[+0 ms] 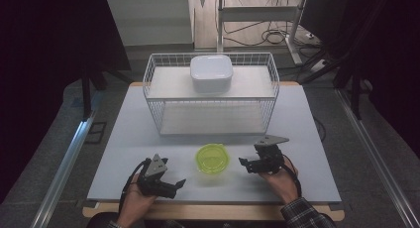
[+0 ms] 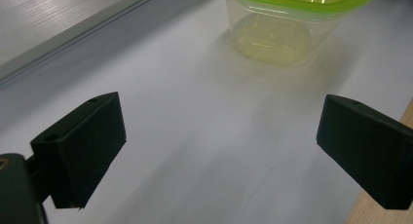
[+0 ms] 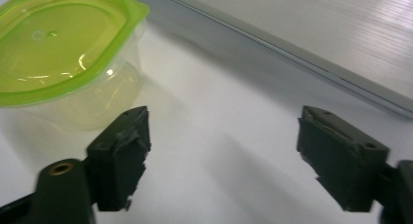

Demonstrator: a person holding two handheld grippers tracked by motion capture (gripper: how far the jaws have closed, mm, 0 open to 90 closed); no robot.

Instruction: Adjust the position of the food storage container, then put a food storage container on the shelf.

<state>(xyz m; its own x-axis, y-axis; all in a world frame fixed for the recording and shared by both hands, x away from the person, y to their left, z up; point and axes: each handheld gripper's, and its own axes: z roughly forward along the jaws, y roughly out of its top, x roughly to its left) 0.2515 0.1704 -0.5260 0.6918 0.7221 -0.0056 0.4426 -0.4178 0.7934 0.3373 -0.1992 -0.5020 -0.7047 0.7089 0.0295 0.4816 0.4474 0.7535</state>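
Observation:
A clear plastic container with a green lid [image 1: 213, 158] stands on the white table [image 1: 124, 139] near the front middle. My left gripper [image 1: 179, 183] is to its left near the front edge, open, with nothing between its jaws. In the left gripper view the container [image 2: 277, 29] lies ahead, beyond the fingertips [image 2: 92, 146]. My right gripper [image 1: 243, 162] is just right of the container, open and apart from it. In the right gripper view the container [image 3: 68, 63] sits at the upper left, outside the empty jaws, whose fingertips [image 3: 122, 156] stand wide.
A white wire basket [image 1: 158, 84] stands at the back of the table, with a white lidded box [image 1: 212, 73] on its upper shelf. The table's wooden front edge [image 1: 213, 212] runs below the hands. Dark curtains and cables lie beyond the table.

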